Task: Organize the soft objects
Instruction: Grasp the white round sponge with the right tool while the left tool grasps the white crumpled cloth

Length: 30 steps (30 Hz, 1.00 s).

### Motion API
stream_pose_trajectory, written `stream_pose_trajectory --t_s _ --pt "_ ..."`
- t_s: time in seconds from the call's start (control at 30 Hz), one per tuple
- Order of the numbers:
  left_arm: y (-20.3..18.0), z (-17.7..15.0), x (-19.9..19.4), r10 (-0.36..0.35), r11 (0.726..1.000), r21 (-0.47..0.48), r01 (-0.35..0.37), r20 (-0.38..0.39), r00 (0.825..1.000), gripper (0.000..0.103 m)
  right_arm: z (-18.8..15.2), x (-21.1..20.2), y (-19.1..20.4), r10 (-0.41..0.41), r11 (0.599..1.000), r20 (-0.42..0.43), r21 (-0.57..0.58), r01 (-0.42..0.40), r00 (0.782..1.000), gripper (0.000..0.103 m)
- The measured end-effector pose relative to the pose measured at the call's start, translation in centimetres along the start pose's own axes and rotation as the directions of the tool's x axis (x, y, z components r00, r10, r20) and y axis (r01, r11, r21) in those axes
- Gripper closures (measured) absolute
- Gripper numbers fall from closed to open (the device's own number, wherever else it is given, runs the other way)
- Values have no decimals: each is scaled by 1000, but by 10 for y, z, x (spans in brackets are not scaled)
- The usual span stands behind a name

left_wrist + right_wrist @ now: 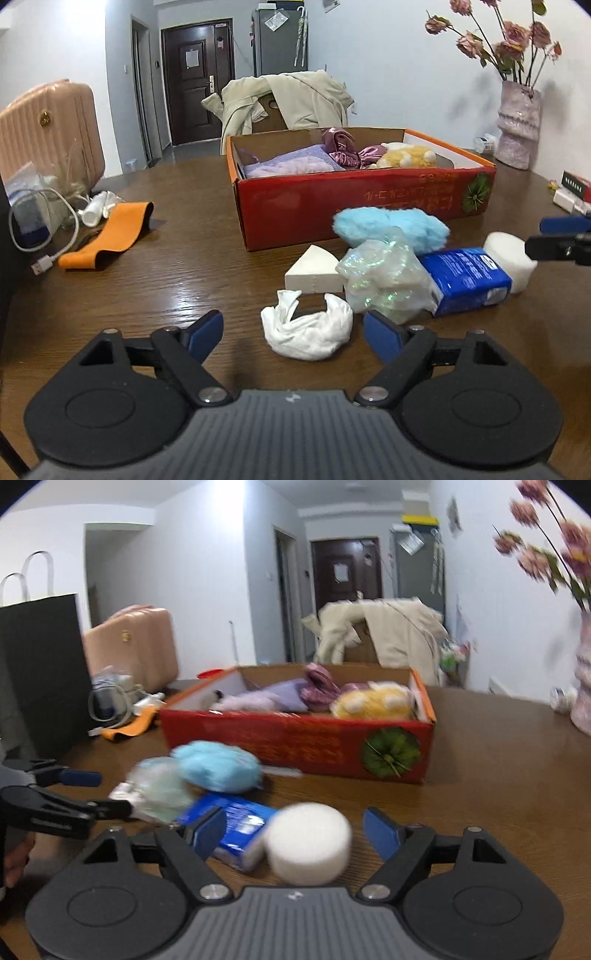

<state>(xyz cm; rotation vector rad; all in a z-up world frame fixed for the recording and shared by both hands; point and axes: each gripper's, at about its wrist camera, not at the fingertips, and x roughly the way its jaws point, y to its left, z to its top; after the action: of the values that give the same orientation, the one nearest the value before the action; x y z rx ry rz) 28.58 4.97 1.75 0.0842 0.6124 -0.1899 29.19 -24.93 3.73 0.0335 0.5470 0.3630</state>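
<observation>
A: Both grippers come at the pile from the near side of the desk. Why that side?

B: The loose soft things lie in a cluster in front of the red box, so the near side is the open one. The box sits behind them with its top open, and it already holds a purple cloth, a shiny pink scrunchie and a yellow plush toy. I would guess the rest is meant to go there too.

A: What is the left gripper lined up on?

B: The crumpled white cloth. Its fingers are spread, one on each side of the cloth, and neither pad presses on it. Nothing is held.

A: And the right gripper?

B: It faces the white foam puck, which stands on its flat face just beside the blue tissue pack. Those fingers are spread as well, wider than the puck, with a gap on both sides. The view is blurred, but the gaps read clearly enough.

A: What else waits outside the box?

B: A fluffy blue ball, a crinkly iridescent bag leaning against it, and a white wedge sponge on the left edge of the cluster.

A: Any risk?

B: The puck touches the tissue pack, so the left-hand finger could catch the pack as it closes. The cloth is limp and may bunch or slip.
</observation>
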Motion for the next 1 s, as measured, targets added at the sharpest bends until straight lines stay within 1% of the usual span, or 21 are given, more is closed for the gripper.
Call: stream_pose_trajectory --t_s 0.03,0.07,0.1,0.13,0.17,0.2,0.23,0.27,0.3,0.33,0.43,0.7,0.8,0.83,0.9,0.97,1.0 --pt "1 -1 3 -5 1000 -8 5 3 1000 23 -2 4 -5 -4 1000 -10 9 4 1000 23" --pt "1 0 6 -11 1000 -8 11 0 1000 24 -4 8 -9 -9 1000 -23 16 9 1000 24" --pt "1 0 9 -26 1000 -4 26 -11 1000 27 -5 13 -13 -10 1000 -39 28 11 999 26" --pt "3 0 12 -58 998 -7 57 -24 998 33 -7 17 -17 0 999 -52 41 2 999 29" --pt "4 2 14 -84 996 -15 84 -29 996 35 -9 19 -19 18 999 -55 51 -15 998 30" --pt "6 1 14 -104 994 -28 103 -32 994 41 -11 21 -21 37 998 -57 58 -34 998 35" --pt "8 1 14 -106 994 -39 105 -29 994 51 -12 23 -22 50 997 -61 66 -46 997 45" --pt "10 1 14 -107 993 -49 106 -25 994 57 -13 23 -22 62 996 -60 73 -58 996 49" --pt "11 1 14 -113 992 -60 112 -21 993 65 -13 24 -22 78 994 -53 79 -73 996 51" --pt "13 0 13 -119 991 -72 117 -19 993 69 -14 24 -22 80 993 -48 86 -76 996 52" --pt "20 0 13 -130 985 -117 128 -12 991 72 -16 25 -23 84 992 -37 101 -80 996 54" --pt "30 0 14 -167 972 -170 164 0 986 72 -17 23 -27 92 989 -31 118 -88 995 55" --pt "35 0 16 -191 962 -199 189 8 982 73 -18 27 -45 155 964 -15 223 -148 988 56" --pt "36 0 16 -193 961 -202 191 9 981 73 -18 27 -50 160 957 -9 248 -153 987 56" --pt "35 0 15 -187 962 -202 185 12 982 73 -18 25 -46 125 968 -11 221 -119 992 57" --pt "35 0 14 -160 968 -193 160 15 987 73 -17 20 -35 58 986 -8 158 -56 998 57" --pt "36 0 12 -147 971 -189 148 22 989 73 -17 17 -33 52 988 3 148 -52 999 57"
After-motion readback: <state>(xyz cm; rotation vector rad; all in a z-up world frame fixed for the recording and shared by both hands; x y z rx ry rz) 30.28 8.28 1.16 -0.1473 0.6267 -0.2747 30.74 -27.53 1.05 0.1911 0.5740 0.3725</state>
